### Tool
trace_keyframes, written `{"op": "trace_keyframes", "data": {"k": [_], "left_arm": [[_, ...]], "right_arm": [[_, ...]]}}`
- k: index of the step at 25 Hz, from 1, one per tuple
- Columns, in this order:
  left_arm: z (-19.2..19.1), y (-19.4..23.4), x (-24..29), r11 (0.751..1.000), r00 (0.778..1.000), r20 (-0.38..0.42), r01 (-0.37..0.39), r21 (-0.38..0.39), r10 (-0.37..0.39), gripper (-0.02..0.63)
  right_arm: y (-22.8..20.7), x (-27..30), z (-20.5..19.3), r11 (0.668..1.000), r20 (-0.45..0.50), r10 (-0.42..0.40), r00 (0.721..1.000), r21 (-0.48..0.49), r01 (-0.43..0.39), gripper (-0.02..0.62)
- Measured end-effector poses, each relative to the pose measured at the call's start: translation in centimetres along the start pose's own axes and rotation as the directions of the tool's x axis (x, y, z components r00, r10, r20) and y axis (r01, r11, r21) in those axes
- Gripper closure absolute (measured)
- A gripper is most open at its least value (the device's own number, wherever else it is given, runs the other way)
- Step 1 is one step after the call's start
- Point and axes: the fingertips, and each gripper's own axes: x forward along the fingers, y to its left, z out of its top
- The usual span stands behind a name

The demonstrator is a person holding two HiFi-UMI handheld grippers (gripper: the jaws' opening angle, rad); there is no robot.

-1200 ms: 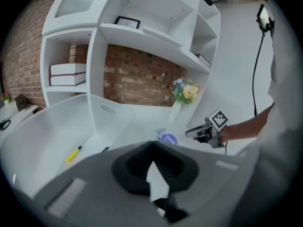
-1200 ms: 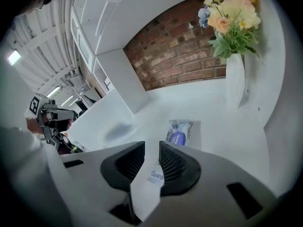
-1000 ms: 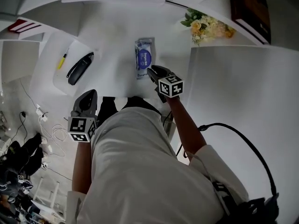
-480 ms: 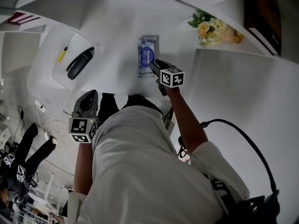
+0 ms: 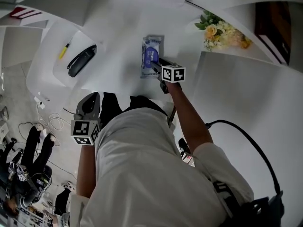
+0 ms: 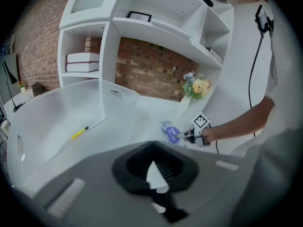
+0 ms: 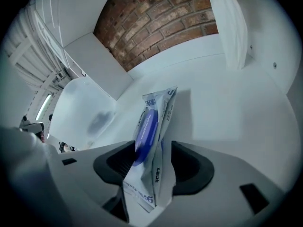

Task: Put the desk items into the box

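Observation:
A white wipes packet with a blue label lies on the white desk. Its near end sits between the jaws of my right gripper, which are opening. In the right gripper view the packet stands in the gap of that gripper, with room on its right side. My left gripper hangs shut and empty by the person's left side, away from the desk. The translucent white box at the left holds a yellow pen and a black case.
A bunch of flowers stands at the back right, beside a dark book. White shelves line the far side. Cables and dark stands lie on the floor at the left. The left gripper view shows the box wall and pen.
My right gripper has slid forward onto the packet's near end and its jaws have spread wider. The left gripper has stayed shut in about the same place.

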Motion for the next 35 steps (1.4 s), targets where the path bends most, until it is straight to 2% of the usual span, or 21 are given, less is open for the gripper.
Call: {"op": "trace_keyframes", "data": {"k": [3,7,8,9,14,16,23,29,35], "left_arm": [[-0.6,-0.2,-0.1,1.0,1.0,-0.007,-0.012,-0.015,0.012,0.603],[-1.2,-0.1,0.1,0.999,1.0,-0.011,-0.019,-0.028,0.018,0.603],[-1.3,-0.2,0.2,0.999,1.0,-0.012,-0.018,-0.029,0.017,0.603],[-1.3,-0.3,0.3,0.999,1.0,-0.014,-0.016,-0.029,0.015,0.603],[-1.0,-0.7,0.6,0.999,1.0,-0.008,-0.014,-0.028,0.014,0.603],[-0.9,-0.8,0.5,0.999,1.0,-0.002,-0.018,-0.028,0.018,0.603],[-0.7,-0.3,-0.5,0.998,0.998,0.023,-0.051,-0.038,0.052,0.603],[-0.6,0.2,-2.1,0.997,0.996,0.051,-0.078,-0.026,0.079,0.603],[0.6,1.5,-3.1,0.999,0.996,0.086,-0.031,0.008,0.03,0.603]], "right_arm": [[-0.7,0.5,-0.3,0.999,-0.017,-0.002,1.0,0.036,0.002,0.377],[-0.6,0.8,-0.4,1.0,-0.035,0.012,0.999,0.015,-0.012,0.381],[-0.3,0.8,-0.4,0.999,-0.038,0.032,0.999,0.008,-0.032,0.431],[0.0,0.8,-0.3,0.999,-0.041,0.05,0.998,-0.002,-0.05,0.449],[2.3,0.5,0.4,0.991,-0.035,0.126,0.991,-0.034,-0.127,0.522],[3.4,0.1,0.7,0.986,-0.034,0.141,0.989,-0.079,-0.144,0.535],[7.0,-1.5,1.9,0.958,-0.016,0.169,0.986,-0.234,-0.168,0.545],[9.1,-2.7,2.6,0.942,0.008,0.186,0.983,-0.287,-0.176,0.545],[11.5,-4.7,3.4,0.941,0.066,0.159,0.985,-0.312,-0.131,0.546]]}}
